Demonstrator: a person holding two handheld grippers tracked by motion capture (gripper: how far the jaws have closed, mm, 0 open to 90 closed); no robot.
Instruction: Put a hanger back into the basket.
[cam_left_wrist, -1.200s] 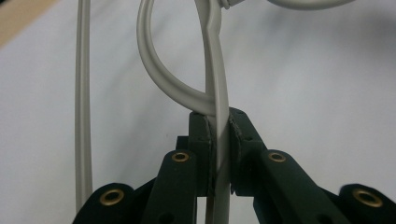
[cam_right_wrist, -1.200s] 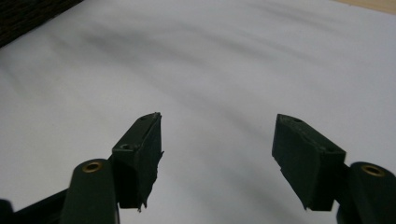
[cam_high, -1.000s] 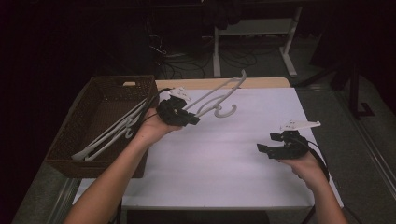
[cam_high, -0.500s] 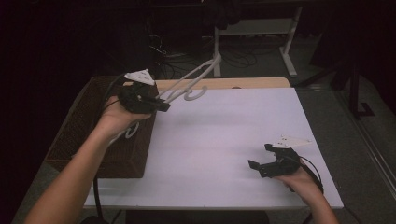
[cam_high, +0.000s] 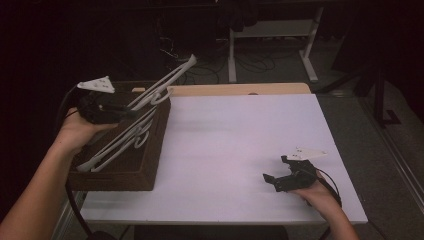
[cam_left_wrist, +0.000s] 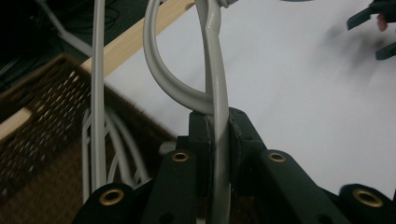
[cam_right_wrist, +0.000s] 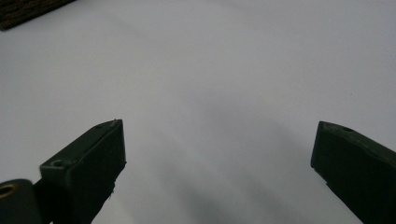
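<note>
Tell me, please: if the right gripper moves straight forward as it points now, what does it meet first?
Probably the bare white table top: the open right gripper points along and slightly down at it, though depth is unclear.

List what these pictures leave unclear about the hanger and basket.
- Held hanger: left gripper view, its hook end cut off by the top edge.
- Left gripper: high view, fingers too dark to separate.
- Hangers in the basket: high view, their number uncertain; they overlap.

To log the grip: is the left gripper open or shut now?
Shut. The left gripper clamps the grey hanger between its jaws, above the basket.
</note>
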